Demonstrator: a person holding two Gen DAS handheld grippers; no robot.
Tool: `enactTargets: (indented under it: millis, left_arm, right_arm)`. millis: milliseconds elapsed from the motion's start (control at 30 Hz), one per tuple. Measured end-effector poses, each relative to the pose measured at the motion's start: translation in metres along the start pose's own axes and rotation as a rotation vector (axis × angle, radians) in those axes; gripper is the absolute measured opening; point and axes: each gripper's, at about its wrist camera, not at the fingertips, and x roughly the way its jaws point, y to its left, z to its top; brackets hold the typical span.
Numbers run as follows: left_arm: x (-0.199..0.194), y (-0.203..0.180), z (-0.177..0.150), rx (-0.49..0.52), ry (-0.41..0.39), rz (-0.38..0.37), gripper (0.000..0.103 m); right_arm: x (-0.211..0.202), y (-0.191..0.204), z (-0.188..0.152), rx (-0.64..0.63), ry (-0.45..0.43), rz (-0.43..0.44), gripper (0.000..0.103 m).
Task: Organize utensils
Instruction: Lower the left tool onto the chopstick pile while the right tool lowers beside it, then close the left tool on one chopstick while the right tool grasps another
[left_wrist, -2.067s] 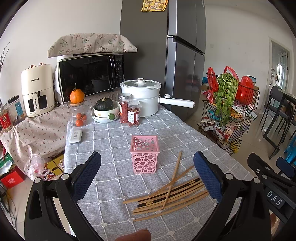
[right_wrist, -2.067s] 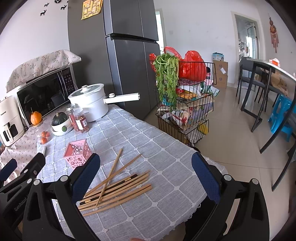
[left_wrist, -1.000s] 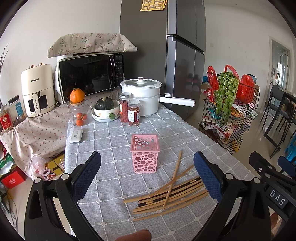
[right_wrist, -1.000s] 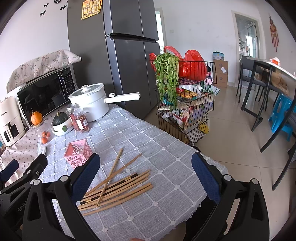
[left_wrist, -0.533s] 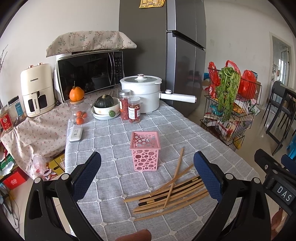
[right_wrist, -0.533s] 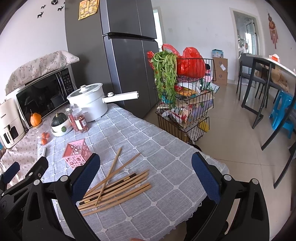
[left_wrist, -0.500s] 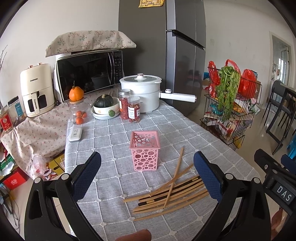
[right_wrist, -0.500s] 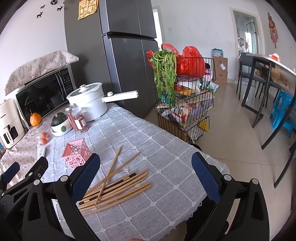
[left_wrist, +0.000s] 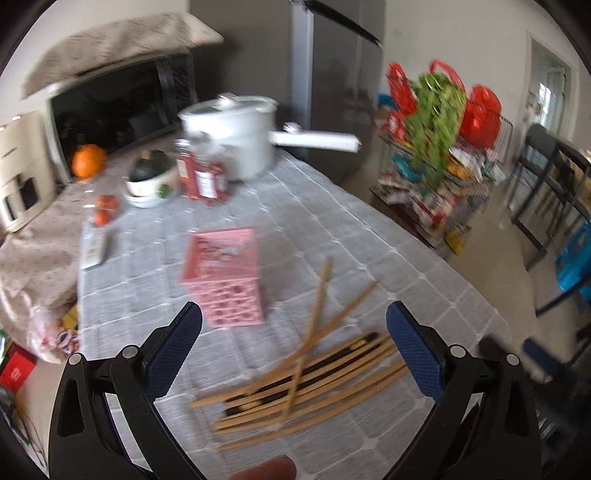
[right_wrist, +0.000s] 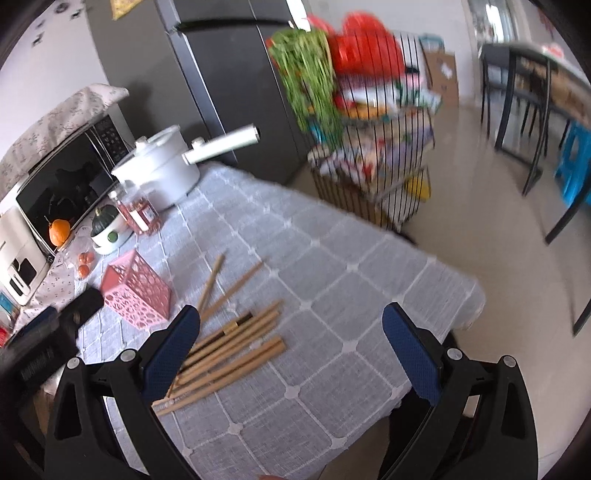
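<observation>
Several wooden chopsticks (left_wrist: 314, 373) lie in a loose pile on the grey checked tablecloth, one dark one among them. They also show in the right wrist view (right_wrist: 229, 350). A pink perforated holder (left_wrist: 225, 277) stands upright just behind the pile; it also shows in the right wrist view (right_wrist: 136, 291). My left gripper (left_wrist: 295, 350) is open and empty, hovering over the pile. My right gripper (right_wrist: 291, 347) is open and empty, with the pile by its left finger. The left gripper's body shows at the left edge of the right wrist view (right_wrist: 48, 332).
A white pot with a long handle (left_wrist: 236, 136), two red jars (left_wrist: 203, 177), a bowl with a squash (left_wrist: 147, 181), a microwave (left_wrist: 118, 99) and an air fryer stand at the back. A wire rack with greens (right_wrist: 369, 129) stands beside the table's right edge (right_wrist: 461, 295).
Both grippers have moved forward and tilted down towards the chopsticks, which now look larger and closer. Both views are blurred by motion. Nothing on the table has moved.
</observation>
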Motion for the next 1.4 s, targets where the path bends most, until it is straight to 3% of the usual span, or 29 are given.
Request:
enactTargets:
  millis: [133,233,400,433,500,733,833,867,900,967,1133,1233,1400]
  left_arm:
    - [0.036,-0.031,0.027,0.074,0.086,-0.072,0.096]
    - [0.075,-0.048,0.046,0.081,0.22,-0.157,0.096]
    - [0.154,-0.048,0.06,0.003,0.433,-0.143,0.096]
    - [0.17,-0.045,0.06,-0.01,0.47,-0.133,0.093]
    - [0.192,-0.042,0.059,-0.016,0.517,-0.105,0.072]
    - [0.239,-0.025,0.047,-0.043,0.599,-0.01,0.052]
    - [0.238,-0.022,0.047,-0.034,0.573,-0.001,0.043]
    - [0.236,-0.022,0.046,-0.026,0.568,0.005,0.029]
    - [0.232,-0.023,0.046,-0.014,0.565,0.013,0.009]
    - [0.227,-0.02,0.044,-0.006,0.562,0.023,0.008]
    - [0.179,-0.011,0.042,-0.008,0.475,-0.043,0.006]
    - [0.121,-0.005,0.043,0.025,0.377,-0.088,0.006]
    - [0.033,0.021,0.044,0.005,0.22,-0.141,0.006]
  right_arm:
    - [0.026,-0.015,-0.004,0.035,0.106,0.031,0.096]
    - [0.042,-0.022,-0.008,0.043,0.161,0.023,0.096]
    - [0.059,-0.027,-0.011,0.032,0.209,0.019,0.096]
    - [0.061,-0.029,-0.011,0.032,0.213,0.013,0.096]
    - [0.065,-0.035,-0.012,0.05,0.215,0.014,0.096]
    - [0.071,-0.049,-0.008,0.124,0.209,0.022,0.096]
    - [0.072,-0.052,0.0,0.142,0.202,0.02,0.096]
    - [0.073,-0.053,0.005,0.151,0.201,0.017,0.096]
    - [0.075,-0.054,0.01,0.163,0.206,0.015,0.095]
    - [0.08,-0.054,0.019,0.186,0.222,0.025,0.091]
    - [0.107,-0.043,0.046,0.219,0.327,0.043,0.066]
    - [0.128,-0.026,0.063,0.219,0.397,0.052,0.055]
    - [0.165,0.018,0.079,0.177,0.495,-0.011,0.048]
